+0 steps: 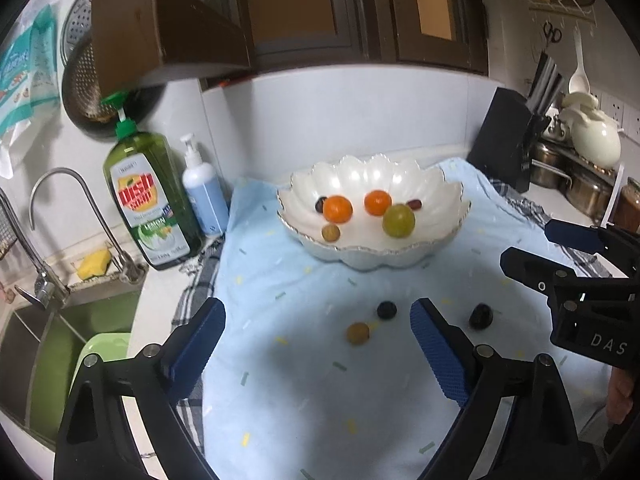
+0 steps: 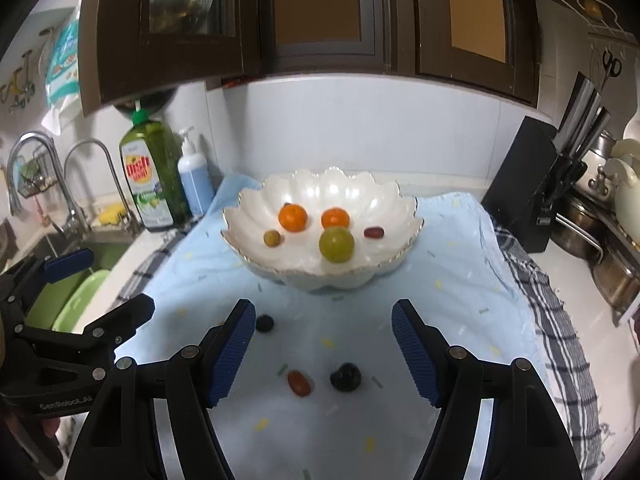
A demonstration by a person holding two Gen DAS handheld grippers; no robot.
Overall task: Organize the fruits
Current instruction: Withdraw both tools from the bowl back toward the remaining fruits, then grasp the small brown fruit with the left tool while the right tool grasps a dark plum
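Note:
A white scalloped bowl sits on a pale blue cloth. It holds two oranges, a green fruit and some small ones. My left gripper is open above the cloth, with a dark berry and a tan fruit lying loose between its fingers. My right gripper is open too, over a red fruit and a dark fruit. Neither gripper touches any fruit.
A green dish-soap bottle and a white pump bottle stand left of the bowl, beside a tap and sink. A black knife block and pots are at the right. Dark cabinets hang overhead.

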